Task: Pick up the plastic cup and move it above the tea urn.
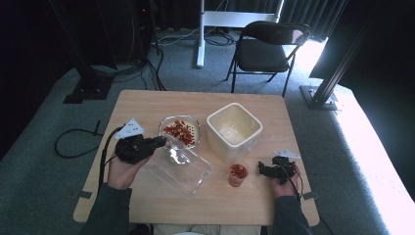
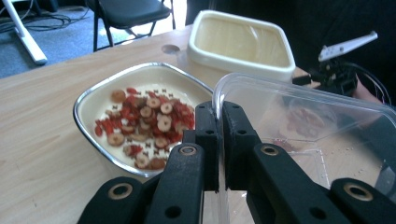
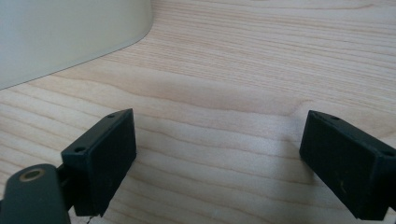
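A clear plastic box (image 1: 182, 166) (image 2: 299, 126) lies tilted on the wooden table (image 1: 147, 105), its rim raised toward a metal-rimmed bowl (image 1: 180, 131) (image 2: 140, 116) of red and tan dried fruit slices. My left gripper (image 1: 161, 142) (image 2: 219, 126) is shut on the clear box's rim. A small cup (image 1: 238, 174) of red pieces stands right of the clear box. My right gripper (image 1: 262, 169) (image 3: 217, 154) stands open just right of the cup, low over bare wood, nothing between its jaws.
A cream square tub (image 1: 234, 129) (image 2: 240, 42) (image 3: 60, 37) stands at the table's middle back, close to the right gripper. A black folding chair (image 1: 266, 49) stands beyond the table. Cables trail on the carpet at the left.
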`<state>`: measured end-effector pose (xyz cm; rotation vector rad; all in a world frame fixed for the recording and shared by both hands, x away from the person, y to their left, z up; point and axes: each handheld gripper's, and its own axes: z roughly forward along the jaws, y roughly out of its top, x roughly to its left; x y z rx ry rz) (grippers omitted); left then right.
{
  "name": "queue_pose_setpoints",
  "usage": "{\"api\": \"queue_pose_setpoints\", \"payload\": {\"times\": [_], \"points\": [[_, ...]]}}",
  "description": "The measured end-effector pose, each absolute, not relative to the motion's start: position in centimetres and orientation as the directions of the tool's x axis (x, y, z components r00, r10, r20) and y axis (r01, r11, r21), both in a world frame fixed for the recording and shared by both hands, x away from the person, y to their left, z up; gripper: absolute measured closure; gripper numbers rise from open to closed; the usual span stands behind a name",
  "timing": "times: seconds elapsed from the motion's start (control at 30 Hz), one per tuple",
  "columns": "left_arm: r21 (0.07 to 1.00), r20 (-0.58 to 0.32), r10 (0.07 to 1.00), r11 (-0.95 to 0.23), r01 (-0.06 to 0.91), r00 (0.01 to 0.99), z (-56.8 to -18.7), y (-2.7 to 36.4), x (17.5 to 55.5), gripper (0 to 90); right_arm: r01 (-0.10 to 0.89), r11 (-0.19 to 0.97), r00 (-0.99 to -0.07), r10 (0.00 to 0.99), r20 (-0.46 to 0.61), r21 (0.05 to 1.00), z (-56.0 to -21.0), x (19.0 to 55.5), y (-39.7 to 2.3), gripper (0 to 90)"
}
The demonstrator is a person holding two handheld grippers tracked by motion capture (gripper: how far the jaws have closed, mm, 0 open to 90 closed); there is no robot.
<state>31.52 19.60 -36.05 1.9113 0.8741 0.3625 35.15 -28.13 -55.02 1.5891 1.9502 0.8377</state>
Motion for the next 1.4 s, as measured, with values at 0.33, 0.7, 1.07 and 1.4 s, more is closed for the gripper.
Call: {"api": "queue_pose_setpoints", "payload": {"times": [0.33,0.7,1.07,1.4], "points": [[0.869,-0.104,0.707,-0.276,0.41,0.699,-34.9,18.1,33.5,87.4,0.681,0.138,-0.207,0.978,0.009,0.719,-55.0,35.1,-28.1,10.2],[0.877,-0.09,0.718,-0.271,0.397,0.69,-33.8,16.7,35.2,87.4,0.681,0.137,-0.207,0.978,0.009,0.72,-55.0,35.2,-28.1,10.2],[0.885,-0.06,0.741,-0.27,0.378,0.669,-32.4,15.2,37.1,87.4,0.681,0.137,-0.207,0.978,0.009,0.72,-55.0,35.2,-28.1,10.2],[0.888,-0.067,0.779,-0.238,0.393,0.624,-31.7,13.1,40.0,87.3,0.68,0.137,-0.207,0.978,0.009,0.72,-55.0,35.2,-28.1,10.2]]}}
